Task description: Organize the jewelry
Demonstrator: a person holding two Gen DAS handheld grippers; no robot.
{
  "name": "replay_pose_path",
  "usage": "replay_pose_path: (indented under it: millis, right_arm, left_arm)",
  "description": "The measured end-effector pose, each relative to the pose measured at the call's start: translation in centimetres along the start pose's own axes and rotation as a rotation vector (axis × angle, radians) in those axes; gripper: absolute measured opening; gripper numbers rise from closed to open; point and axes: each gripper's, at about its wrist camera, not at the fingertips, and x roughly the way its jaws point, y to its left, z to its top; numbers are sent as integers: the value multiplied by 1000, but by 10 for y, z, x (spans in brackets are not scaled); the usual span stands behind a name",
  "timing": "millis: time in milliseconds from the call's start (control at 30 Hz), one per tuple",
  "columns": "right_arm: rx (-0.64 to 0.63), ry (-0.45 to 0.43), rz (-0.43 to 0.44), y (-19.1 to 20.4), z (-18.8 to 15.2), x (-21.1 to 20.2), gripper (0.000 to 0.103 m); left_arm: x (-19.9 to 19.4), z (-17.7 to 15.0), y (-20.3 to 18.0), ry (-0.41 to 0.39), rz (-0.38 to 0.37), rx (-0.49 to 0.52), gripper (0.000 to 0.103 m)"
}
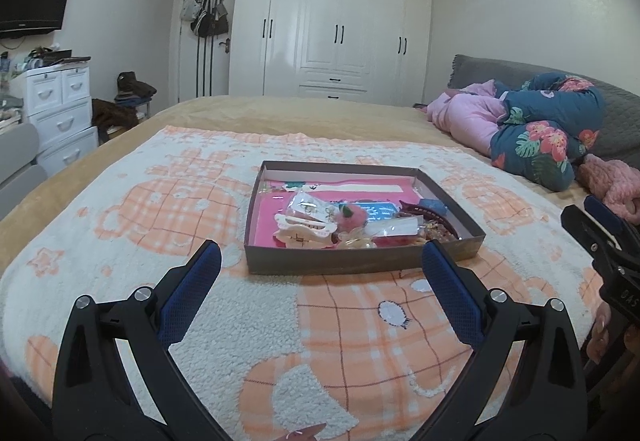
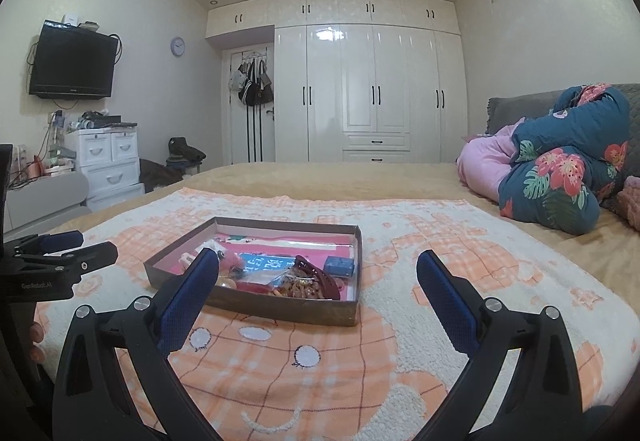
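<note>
My left gripper (image 1: 320,261) hangs low over the orange-and-white blanket (image 1: 352,341) on the bed, its blue-padded fingers (image 1: 192,293) spread wide apart with nothing between them. My right gripper (image 2: 318,273) is the same: fingers (image 2: 448,297) wide apart, holding nothing, hovering above the blanket just short of the box.

The shallow brown cardboard box (image 1: 360,259) sits on the blanket right ahead of both grippers, and the jewelry lies heaped inside it on a pink lining. In there I can make out a white hair claw clip (image 1: 304,231), a dark red claw clip (image 2: 318,277), a pink pompom (image 1: 352,215), a small blue box (image 2: 339,266) toward the far right side, and a clear bag of amber-coloured pieces (image 2: 298,287). A rolled floral quilt (image 2: 560,177) lies further up the bed, well apart from the box
</note>
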Motion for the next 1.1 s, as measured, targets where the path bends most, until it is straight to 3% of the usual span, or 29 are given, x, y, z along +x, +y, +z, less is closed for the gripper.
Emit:
replay_pose_path:
  millis: [1100]
  right_arm:
    - [-13, 10, 7, 4, -3, 2, 97]
  left_arm:
    - [-1, -1, -2, -5, -1, 6, 92]
